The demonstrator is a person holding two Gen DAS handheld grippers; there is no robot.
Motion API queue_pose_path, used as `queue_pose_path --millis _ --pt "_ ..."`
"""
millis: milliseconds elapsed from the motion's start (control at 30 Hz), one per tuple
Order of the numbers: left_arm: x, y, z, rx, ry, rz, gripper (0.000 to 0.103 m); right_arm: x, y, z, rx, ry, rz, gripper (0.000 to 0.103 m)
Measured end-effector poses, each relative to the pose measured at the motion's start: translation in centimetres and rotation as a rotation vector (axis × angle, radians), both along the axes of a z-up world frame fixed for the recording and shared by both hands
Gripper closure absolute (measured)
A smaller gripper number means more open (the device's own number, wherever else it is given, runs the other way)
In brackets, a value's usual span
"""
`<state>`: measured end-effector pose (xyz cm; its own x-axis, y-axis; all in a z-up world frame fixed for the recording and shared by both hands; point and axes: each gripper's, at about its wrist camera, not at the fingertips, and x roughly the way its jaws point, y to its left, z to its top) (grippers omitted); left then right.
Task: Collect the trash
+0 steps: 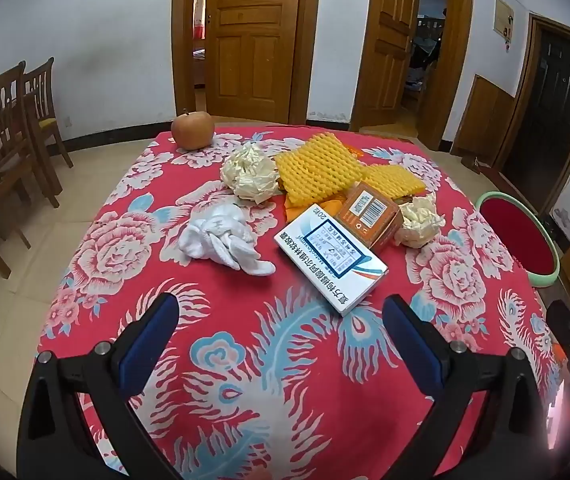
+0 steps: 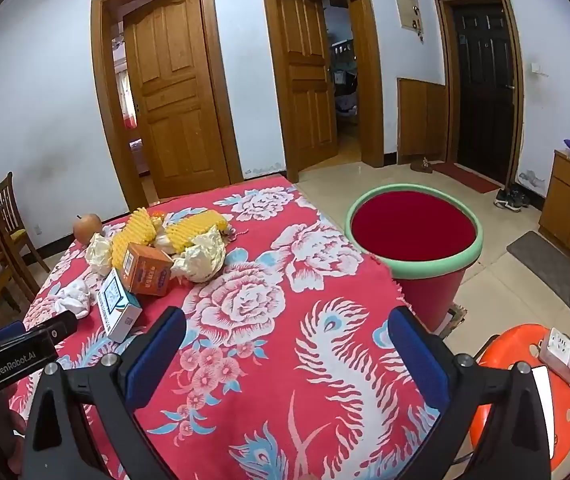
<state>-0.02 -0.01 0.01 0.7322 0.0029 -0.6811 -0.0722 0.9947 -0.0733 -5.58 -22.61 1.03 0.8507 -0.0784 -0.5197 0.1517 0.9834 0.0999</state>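
Both tools empty, nothing gripped: left gripper (image 1: 281, 322) and right gripper (image 2: 287, 334) spread wide above the red floral tablecloth (image 1: 245, 360).

Step judged: first pick, not begun. White medicine box (image 1: 331, 258) lies nearest the left jaws, flat, long edge angled; best taken across its narrow width, approached low so the cloth isn't snagged. Drop pt presumably the red bin w/ green rim (image 2: 415, 232), just beside table's right edge.

Trash clustered mid-table: orange carton (image 1: 369, 214) touching the white box, crumpled cream papers (image 1: 251, 174), yellow foam netting (image 1: 317, 166), white wad (image 1: 225, 240). Apple (image 1: 192, 130) at far edge, prob. not trash.
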Motion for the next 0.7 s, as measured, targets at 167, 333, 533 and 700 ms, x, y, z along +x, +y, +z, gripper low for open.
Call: queue_pose_path --millis 167,333,533,700 --pt "0.09 -0.10 0.02 -0.004 0.001 0.000 0.002 -0.06 -0.02 -0.01 0.021 0.035 0.008 0.000" --pt "-0.04 0.08 0.32 -0.014 0.001 -0.003 0.002 0.13 -0.49 -0.01 0.016 0.034 0.012 0.000" --pt "-0.32 0.72 0.30 -0.030 0.003 0.007 0.002 -0.19 -0.18 0.06 0.012 0.024 0.001 0.000" --pt "-0.38 0.77 0.28 -0.034 0.002 0.007 0.002 -0.13 -0.39 0.07 0.015 0.025 0.000 0.000"
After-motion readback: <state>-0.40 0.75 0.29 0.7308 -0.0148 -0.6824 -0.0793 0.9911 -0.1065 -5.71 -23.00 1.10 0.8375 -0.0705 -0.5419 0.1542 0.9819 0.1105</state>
